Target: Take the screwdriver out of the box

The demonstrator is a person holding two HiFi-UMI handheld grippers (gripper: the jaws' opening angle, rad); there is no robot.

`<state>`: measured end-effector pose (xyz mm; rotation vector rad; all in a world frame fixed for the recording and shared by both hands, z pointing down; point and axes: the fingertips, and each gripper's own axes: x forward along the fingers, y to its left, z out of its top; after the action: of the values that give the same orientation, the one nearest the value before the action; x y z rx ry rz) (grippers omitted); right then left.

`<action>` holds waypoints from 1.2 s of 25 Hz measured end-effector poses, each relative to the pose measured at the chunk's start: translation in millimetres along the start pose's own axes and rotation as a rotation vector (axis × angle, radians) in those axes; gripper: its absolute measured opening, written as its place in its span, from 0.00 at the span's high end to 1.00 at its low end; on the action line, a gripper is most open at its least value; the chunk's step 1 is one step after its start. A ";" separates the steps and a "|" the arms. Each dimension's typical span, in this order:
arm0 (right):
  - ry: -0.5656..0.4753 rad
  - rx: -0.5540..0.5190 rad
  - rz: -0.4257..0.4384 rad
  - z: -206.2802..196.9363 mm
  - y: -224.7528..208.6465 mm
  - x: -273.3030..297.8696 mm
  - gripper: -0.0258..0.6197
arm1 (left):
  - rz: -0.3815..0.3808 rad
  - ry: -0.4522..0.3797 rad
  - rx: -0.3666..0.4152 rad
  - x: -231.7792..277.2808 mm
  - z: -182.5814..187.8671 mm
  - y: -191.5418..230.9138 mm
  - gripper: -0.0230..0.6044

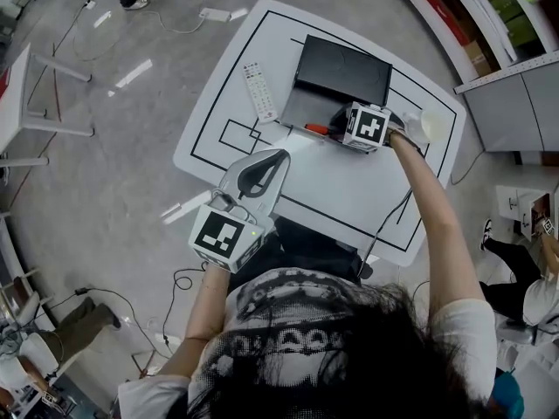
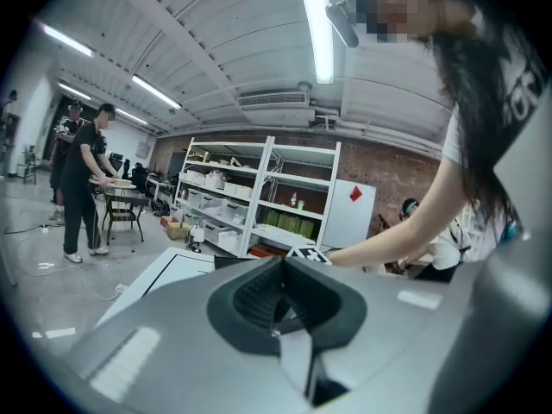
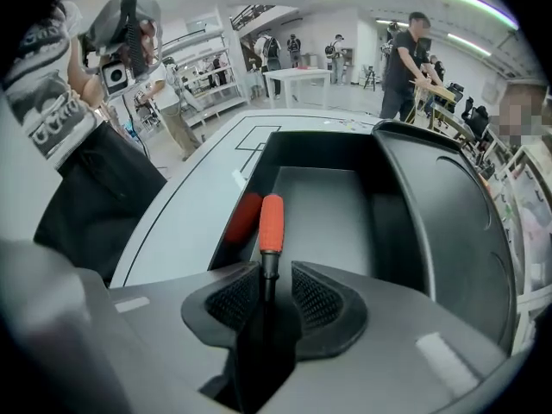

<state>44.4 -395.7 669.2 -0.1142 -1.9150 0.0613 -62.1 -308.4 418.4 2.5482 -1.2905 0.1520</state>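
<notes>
The open black box (image 1: 342, 70) sits at the table's far side, its lid (image 3: 448, 222) tipped back. The screwdriver (image 3: 271, 222), with an orange handle and a dark shaft, lies at the box's near left wall; its handle (image 1: 316, 129) shows in the head view. My right gripper (image 3: 269, 287) points steeply down into the box, open, with the screwdriver's shaft between its pads (image 3: 315, 300) and a gap on each side. In the head view its marker cube (image 1: 367, 125) covers the jaws. My left gripper (image 1: 272, 160) hovers over the table's near part, apparently shut and empty (image 2: 280, 296).
A white remote control (image 1: 260, 91) lies left of the box on the white table (image 1: 349, 190) marked with black lines. A black cable (image 1: 393, 212) runs off the table's near right edge. People stand at tables and shelves farther off.
</notes>
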 end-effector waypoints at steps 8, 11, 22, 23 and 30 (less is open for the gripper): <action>0.047 -0.089 -0.116 -0.7 -6.0 5.8 0.84 | 0.016 0.000 -0.020 -2.0 -1.0 0.5 0.96; -0.005 -0.036 -0.136 0.6 -7.6 4.5 0.85 | 0.016 0.005 -0.020 -1.7 -2.2 -2.1 0.96; -0.083 0.033 -0.198 6.3 -7.3 -6.9 0.86 | 0.041 0.006 -0.008 -13.5 -4.2 -4.6 0.96; -0.099 0.045 -0.207 8.0 -6.9 -10.2 0.86 | 0.044 0.006 -0.008 -14.7 -4.5 -4.6 0.96; -0.173 0.129 -0.299 13.1 -5.6 -41.2 0.86 | 0.040 -0.002 -0.007 -23.0 -2.5 -12.4 0.96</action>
<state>45.7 -405.7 626.8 0.2727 -2.0752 -0.0072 -65.8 -282.9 413.4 2.5181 -1.3412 0.1529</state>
